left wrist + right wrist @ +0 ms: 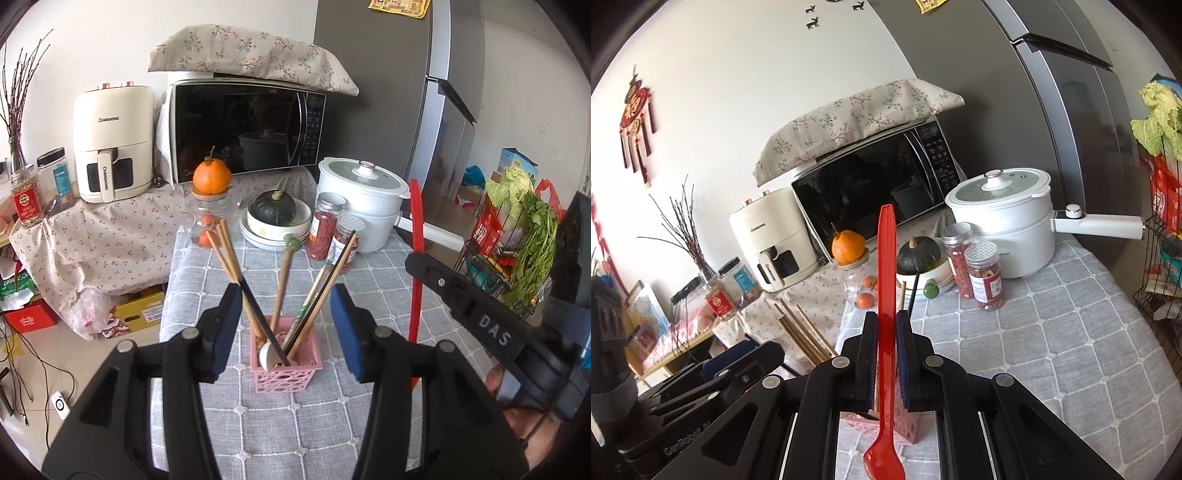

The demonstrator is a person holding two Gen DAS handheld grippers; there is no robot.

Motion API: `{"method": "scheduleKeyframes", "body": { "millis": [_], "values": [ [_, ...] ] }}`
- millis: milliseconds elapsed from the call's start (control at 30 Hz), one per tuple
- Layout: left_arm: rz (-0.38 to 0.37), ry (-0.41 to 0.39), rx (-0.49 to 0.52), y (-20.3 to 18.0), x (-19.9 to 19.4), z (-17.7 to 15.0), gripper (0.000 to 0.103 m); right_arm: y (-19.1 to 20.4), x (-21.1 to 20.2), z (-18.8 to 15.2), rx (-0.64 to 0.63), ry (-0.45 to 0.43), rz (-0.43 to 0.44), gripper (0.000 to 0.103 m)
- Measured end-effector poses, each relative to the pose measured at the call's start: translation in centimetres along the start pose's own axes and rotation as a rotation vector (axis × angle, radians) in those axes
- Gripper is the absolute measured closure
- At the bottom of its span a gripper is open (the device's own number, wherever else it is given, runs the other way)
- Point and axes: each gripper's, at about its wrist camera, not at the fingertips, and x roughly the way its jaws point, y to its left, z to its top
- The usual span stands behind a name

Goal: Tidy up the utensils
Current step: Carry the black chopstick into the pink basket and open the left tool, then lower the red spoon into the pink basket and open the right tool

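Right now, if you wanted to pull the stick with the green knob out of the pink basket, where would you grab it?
Probably high on the wooden shaft of the green-knobbed stick, just under the knob, coming from above. It stands nearly upright in the pink basket, and up there it is clear of the chopsticks leaning left and right; lower down everything crowds together.

The utensil basket point(286, 360) stood on the table point(369, 424) near its front edge, with chopsticks point(236, 273) and a spoon point(269, 356) standing in it. Behind it sat a bowl point(280, 227) holding a squash point(275, 207), two jars point(325, 227) to the right, then the cooker pot point(360, 201). The microwave point(245, 129) stood further back, the air fryer point(112, 142) to its left, the fridge point(424, 92) to its right.
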Motion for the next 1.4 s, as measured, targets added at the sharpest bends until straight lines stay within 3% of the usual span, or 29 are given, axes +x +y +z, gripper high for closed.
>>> {"method": "scheduleKeyframes", "body": {
  "millis": [333, 667, 800, 900, 1100, 1267, 1400],
  "values": [
    [0.015, 0.035, -0.073, 4.9, -2.2, -1.4, 0.048, 1.6, 5.2, -1.3, 0.067, -0.067, -0.088, 0.094],
    [0.035, 0.091, -0.078, 7.0, -1.2, -2.8, 0.048, 3.1, 9.1, -2.4, 0.037, -0.117, -0.213, 0.094],
    [0.055, 0.106, -0.075, 7.5, -0.6, -3.2, 0.048, 3.1, 9.6, -2.9, 0.038, -0.131, -0.234, 0.093],
    [0.06, 0.129, -0.074, 7.6, 0.0, -3.6, 0.048, 2.7, 10.1, -3.5, 0.054, -0.099, -0.199, 0.091],
    [0.066, 0.189, -0.053, 7.2, 1.1, -4.5, 0.047, 2.8, 9.1, -4.0, 0.061, -0.067, -0.145, 0.067],
    [0.049, 0.213, -0.055, 6.4, 1.5, -5.2, 0.029, 1.9, 6.8, -3.3, 0.07, -0.045, -0.123, 0.05],
    [0.063, 0.222, -0.029, 5.3, 1.8, -5.7, 0.022, 0.5, 4.9, -2.5, 0.072, -0.006, -0.132, 0.038]
  ]
}}
